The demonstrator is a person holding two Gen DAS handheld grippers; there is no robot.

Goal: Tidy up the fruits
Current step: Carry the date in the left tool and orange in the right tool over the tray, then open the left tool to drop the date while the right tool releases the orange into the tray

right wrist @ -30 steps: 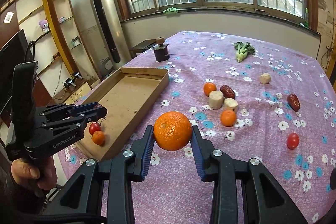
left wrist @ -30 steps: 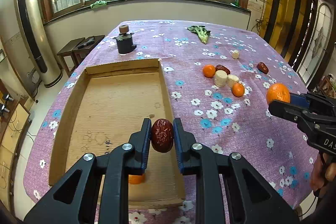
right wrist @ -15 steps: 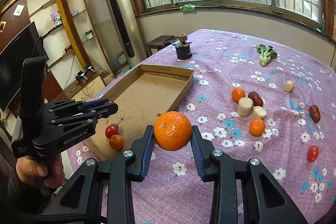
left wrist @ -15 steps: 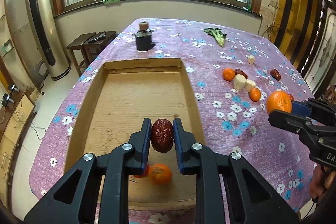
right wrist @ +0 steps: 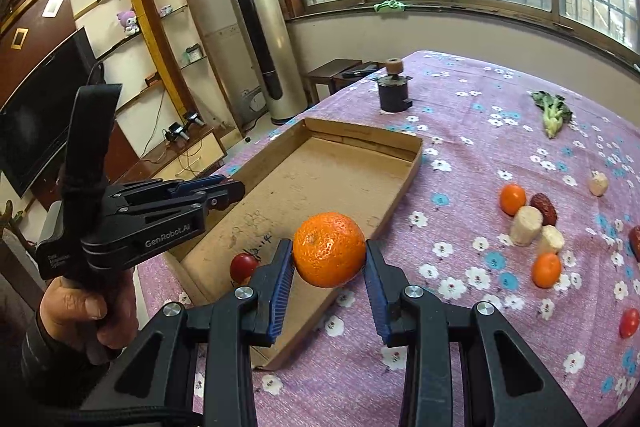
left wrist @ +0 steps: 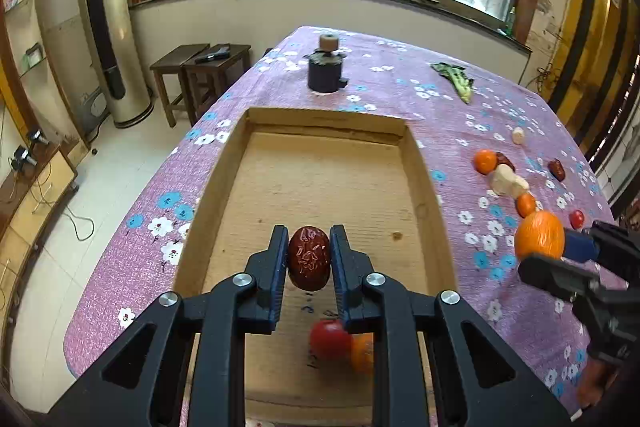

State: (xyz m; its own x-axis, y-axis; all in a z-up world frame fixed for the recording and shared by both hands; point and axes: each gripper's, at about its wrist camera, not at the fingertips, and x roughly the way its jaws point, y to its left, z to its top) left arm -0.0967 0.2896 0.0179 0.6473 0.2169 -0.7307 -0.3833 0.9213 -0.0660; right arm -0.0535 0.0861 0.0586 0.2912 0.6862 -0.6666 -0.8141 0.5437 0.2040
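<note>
Both grippers travelled sideways: your left gripper (left wrist: pixel 309 259), clamped on the wrinkled red date (left wrist: pixel 309 257), came over the shallow cardboard tray (left wrist: pixel 424 179); your right gripper (right wrist: pixel 329 259), clamping the round orange mandarin (right wrist: pixel 329 249), reached its edge.

Matt corrugated cardboard tray (left wrist: pixel 224 187), wrinkled glossy date (left wrist: pixel 309 258), pitted orange (right wrist: pixel 329 249) (dimpled peel)

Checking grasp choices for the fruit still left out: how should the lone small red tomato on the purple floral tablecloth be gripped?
Grip the small red tomato across its widest middle, coming down from above with the jaws either side. It is round and smooth, so any lower or higher hold would slip. It sits alone on the purple floral tablecloth, leaving every side free.
</note>
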